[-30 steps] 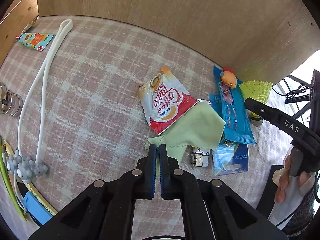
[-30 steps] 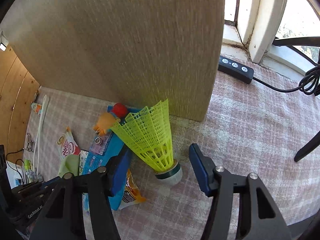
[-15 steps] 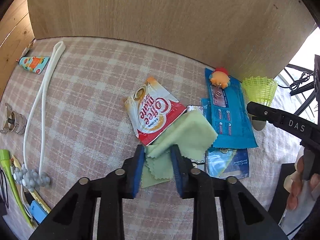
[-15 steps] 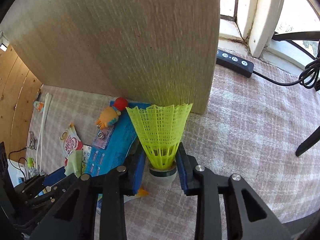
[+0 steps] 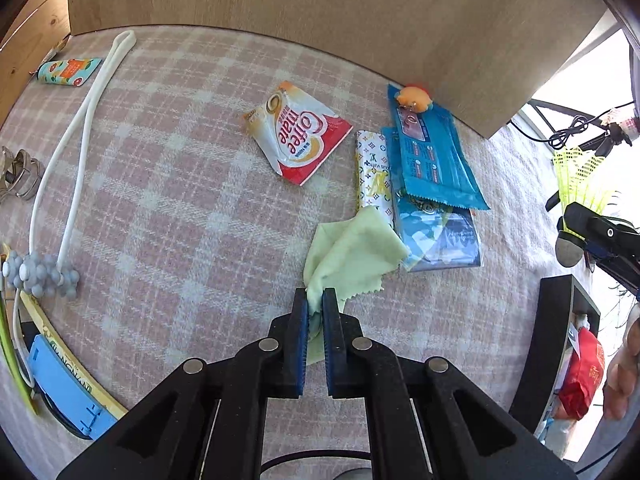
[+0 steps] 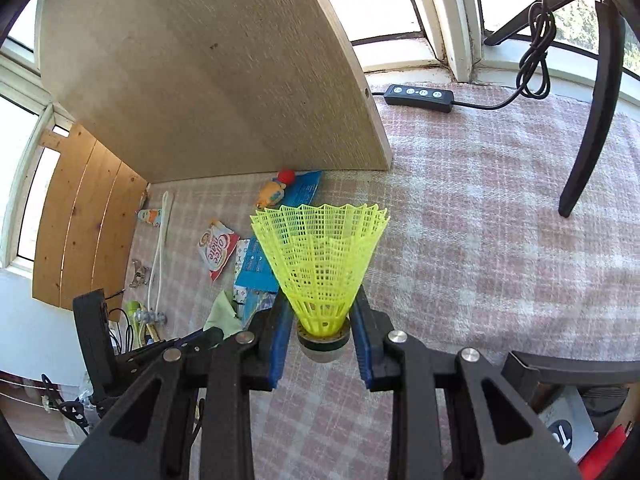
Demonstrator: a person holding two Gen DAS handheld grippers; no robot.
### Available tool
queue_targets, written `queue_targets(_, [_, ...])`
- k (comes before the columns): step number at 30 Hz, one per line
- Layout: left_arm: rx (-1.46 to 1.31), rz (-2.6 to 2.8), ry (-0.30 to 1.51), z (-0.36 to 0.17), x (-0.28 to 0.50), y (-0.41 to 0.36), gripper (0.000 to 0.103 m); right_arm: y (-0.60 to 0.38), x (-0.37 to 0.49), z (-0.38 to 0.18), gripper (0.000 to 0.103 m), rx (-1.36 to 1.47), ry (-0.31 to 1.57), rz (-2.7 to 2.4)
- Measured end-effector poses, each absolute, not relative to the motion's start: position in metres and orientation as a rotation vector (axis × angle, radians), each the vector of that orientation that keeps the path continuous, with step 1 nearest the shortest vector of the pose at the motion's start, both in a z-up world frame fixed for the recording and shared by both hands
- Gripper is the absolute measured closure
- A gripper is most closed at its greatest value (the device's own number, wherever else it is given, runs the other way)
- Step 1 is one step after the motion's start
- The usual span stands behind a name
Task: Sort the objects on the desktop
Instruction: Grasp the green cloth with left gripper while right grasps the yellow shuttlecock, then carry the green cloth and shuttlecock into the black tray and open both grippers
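Observation:
My left gripper (image 5: 315, 300) is shut on a corner of the light green cloth (image 5: 354, 252), which hangs lifted over the plaid tabletop (image 5: 180, 208). My right gripper (image 6: 323, 312) is shut on the yellow shuttlecock (image 6: 322, 256), holding it upright by its base above the table; the shuttlecock also shows at the right edge of the left wrist view (image 5: 576, 184). A Coffee mate sachet (image 5: 296, 136), a monogram packet (image 5: 374, 172), blue packets (image 5: 434, 160) and an orange toy figure (image 5: 414, 98) lie on the cloth-covered table.
A wooden board (image 5: 320, 12) stands at the back. A white cord (image 5: 76, 128), a small tube (image 5: 66, 72), metal clips (image 5: 18, 174) and a grey bumpy toy (image 5: 42, 274) lie at the left. A black box (image 5: 560, 352) with a red packet stands right. A remote (image 6: 418, 94) and chair leg (image 6: 592, 120) lie beyond.
My left gripper closed on the green cloth and pulled it back and up off the packets. My right gripper closed on the shuttlecock and lifted it off the table.

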State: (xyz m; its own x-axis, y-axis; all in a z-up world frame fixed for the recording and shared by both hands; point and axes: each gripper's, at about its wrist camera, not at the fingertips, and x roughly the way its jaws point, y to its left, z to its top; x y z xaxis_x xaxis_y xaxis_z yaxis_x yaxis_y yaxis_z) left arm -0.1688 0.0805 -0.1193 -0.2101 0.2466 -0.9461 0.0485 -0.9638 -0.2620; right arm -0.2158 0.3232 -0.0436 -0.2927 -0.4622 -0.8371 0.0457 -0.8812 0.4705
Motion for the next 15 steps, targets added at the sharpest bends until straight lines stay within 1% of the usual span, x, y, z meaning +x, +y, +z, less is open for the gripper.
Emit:
queue_targets(6, [-1.850,2.301,-0.352,-0.110,-0.143,0.083,0.098,0.339,-0.169,0.000,0.075,1.536,-0.517,-2.256])
queue_targets(10, [-1.817,2.299,-0.329,-0.095,-0.120,0.101,0.098,0.337,-0.144,0.024,0.075,1.475,-0.509,-2.256])
queue_targets(12, [-1.799,2.294,-0.317,-0.085,-0.158,0.097,0.098,0.336,-0.134,0.034,0.075,1.452,-0.504,-2.260])
queue_targets(15, [-1.767,2.289,-0.291,-0.079,-0.141,0.106,0.098,0.334,-0.119,0.048,0.075,1.419,-0.495,-2.259])
